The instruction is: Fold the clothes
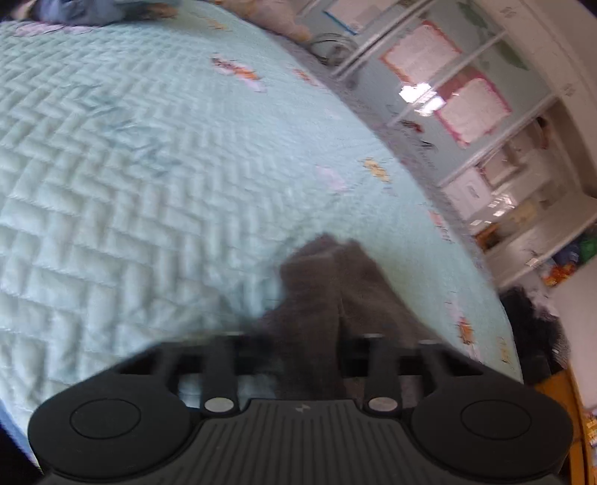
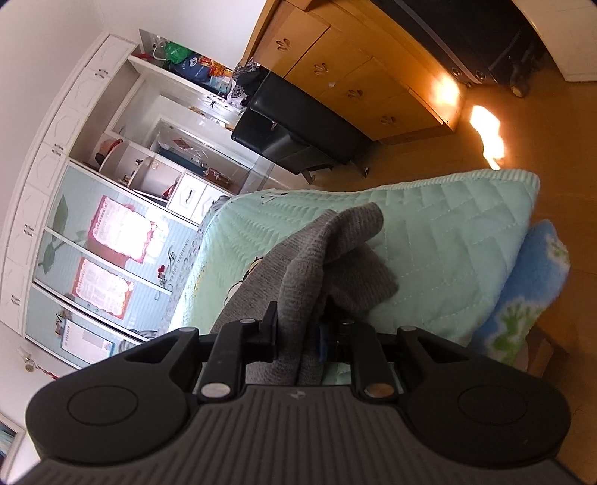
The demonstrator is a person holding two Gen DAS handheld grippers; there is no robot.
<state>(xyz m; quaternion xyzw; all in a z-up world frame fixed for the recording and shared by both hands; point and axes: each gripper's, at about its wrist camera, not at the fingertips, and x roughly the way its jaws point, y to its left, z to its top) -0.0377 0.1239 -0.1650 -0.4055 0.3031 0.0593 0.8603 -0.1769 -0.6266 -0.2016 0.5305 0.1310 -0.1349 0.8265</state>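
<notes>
A grey knit garment (image 2: pixel 317 261) lies bunched over the mint quilted bedspread (image 2: pixel 447 242). My right gripper (image 2: pixel 298 332) is shut on a fold of it, the cloth running up between the fingers. In the left wrist view the same grey garment (image 1: pixel 328 291) rises from between the fingers of my left gripper (image 1: pixel 306 350), which is shut on it above the bedspread (image 1: pixel 130 168). That view is blurred.
A blue and green fleece blanket (image 2: pixel 522 291) hangs at the bed's corner. A black bench (image 2: pixel 294 127) and wooden drawers (image 2: pixel 354 67) stand beyond the bed. White shelves and glass doors (image 1: pixel 466 104) line the far side. Other clothes (image 1: pixel 74 11) lie at the bed's far end.
</notes>
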